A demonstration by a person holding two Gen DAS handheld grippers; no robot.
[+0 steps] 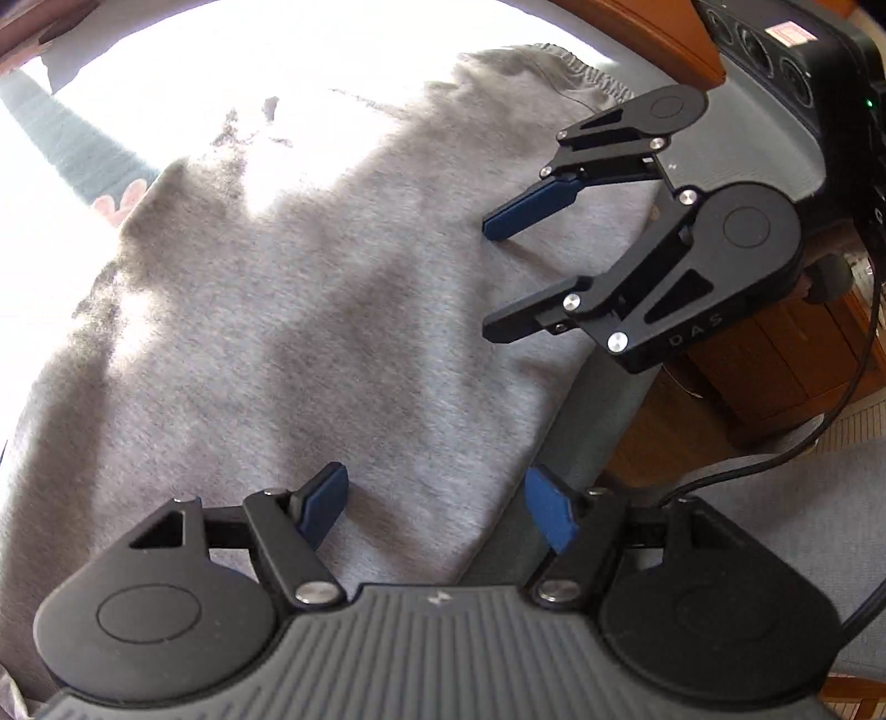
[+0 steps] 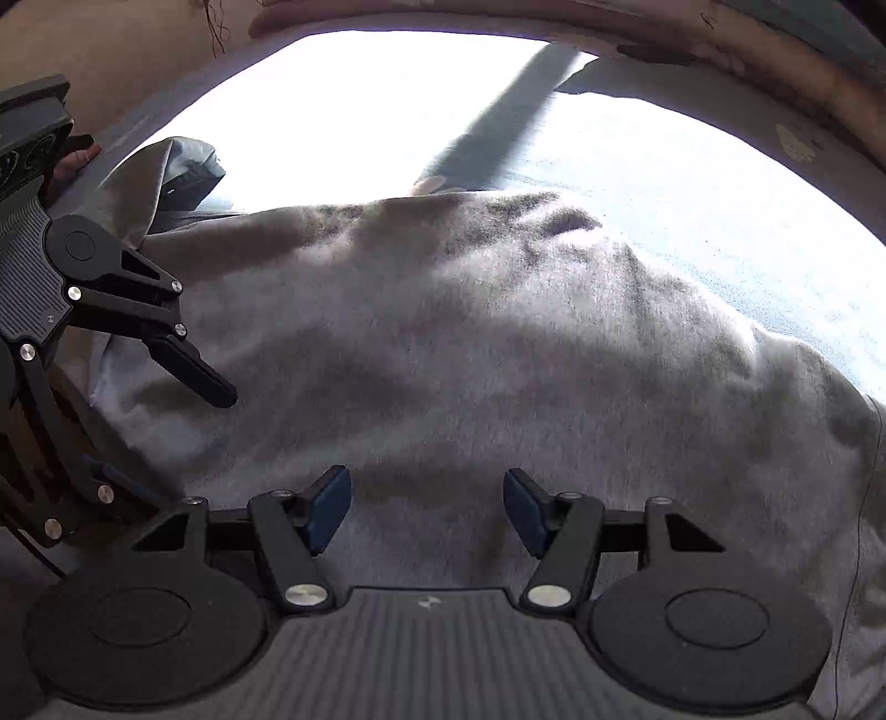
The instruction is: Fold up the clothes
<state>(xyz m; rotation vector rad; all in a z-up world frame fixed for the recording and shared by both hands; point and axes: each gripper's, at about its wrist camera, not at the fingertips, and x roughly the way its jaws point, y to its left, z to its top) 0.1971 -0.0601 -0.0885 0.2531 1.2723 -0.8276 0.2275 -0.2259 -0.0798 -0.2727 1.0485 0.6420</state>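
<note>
Garment: grey fleecy garment (image 1: 310,310) spread flat over a grey-blue bed or cushion surface (image 1: 736,144), rumpled in soft ridges, sunlit and washed out along the far side.
Elastic edge: ribbed hem or waistband (image 1: 576,66) at the far end in the left wrist view, near the right gripper's upper finger.
Second fabric: pale blue-grey bundle (image 2: 188,166) bunched at the garment's far left corner in the right wrist view.
Position to left gripper: directly below and ahead of the left gripper (image 1: 437,512) — one blue pad over the cloth, the other just past the garment's near edge, above the bare surface.
Position to right gripper: beneath the right gripper (image 2: 426,509) too, cloth filling the whole gap between its fingers.
Writing: raised letters "DAS" (image 1: 695,331) on the right gripper's black body; small red-and-white label (image 1: 789,34) on a black box at upper right, print too small to read.
Left gripper state: jaws standing well apart, nothing pinched, pads clear of the cloth as far as can be told.
Right gripper state: jaws also well apart, empty; in the left wrist view, tips low over the garment's right side — contact not certain.
Surroundings: brown wooden furniture (image 1: 775,365) and a black cable (image 1: 819,437) beyond the surface's edge.
</note>
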